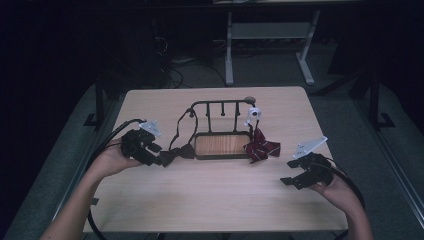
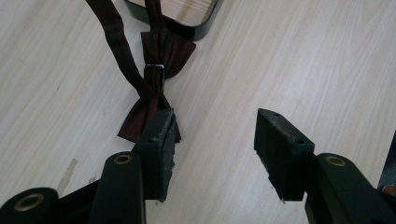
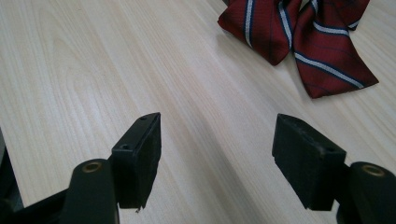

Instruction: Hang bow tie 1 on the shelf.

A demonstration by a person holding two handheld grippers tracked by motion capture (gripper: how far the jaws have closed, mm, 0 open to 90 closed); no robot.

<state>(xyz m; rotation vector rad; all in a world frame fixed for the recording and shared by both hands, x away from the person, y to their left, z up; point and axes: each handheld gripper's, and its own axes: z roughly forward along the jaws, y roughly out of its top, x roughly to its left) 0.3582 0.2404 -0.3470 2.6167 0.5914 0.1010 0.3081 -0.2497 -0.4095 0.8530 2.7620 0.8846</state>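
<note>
Left gripper view: a dark bow tie [image 2: 156, 88] lies flat on the pale wooden tabletop [image 2: 289, 60], its strap running up toward the black edge of a tray. The left tool [image 2: 215, 135] stands spread above it, one jaw resting at the bow tie's near wing, the other well apart over bare wood, and nothing is pinched between them.

In the high view the same bow tie [image 1: 179, 151] sits just beside the left end of a small rack [image 1: 222, 145] with a wooden base and a black wire rail, its strap looped up over the rail. The left tool [image 1: 159, 158] is held low against the bow tie's outer end by the person's left hand [image 1: 112, 160].

At the rack's right end lies a red striped bow tie [image 1: 261, 148], with a small white clip standing just behind it. The right tool [image 1: 290, 180], in the right hand [image 1: 335, 189], hangs near the right edge of the tabletop, apart from the striped bow tie.

In the right gripper view its jaws are spread over bare wood, with the striped bow tie [image 3: 303, 37] lying farther ahead.
</note>
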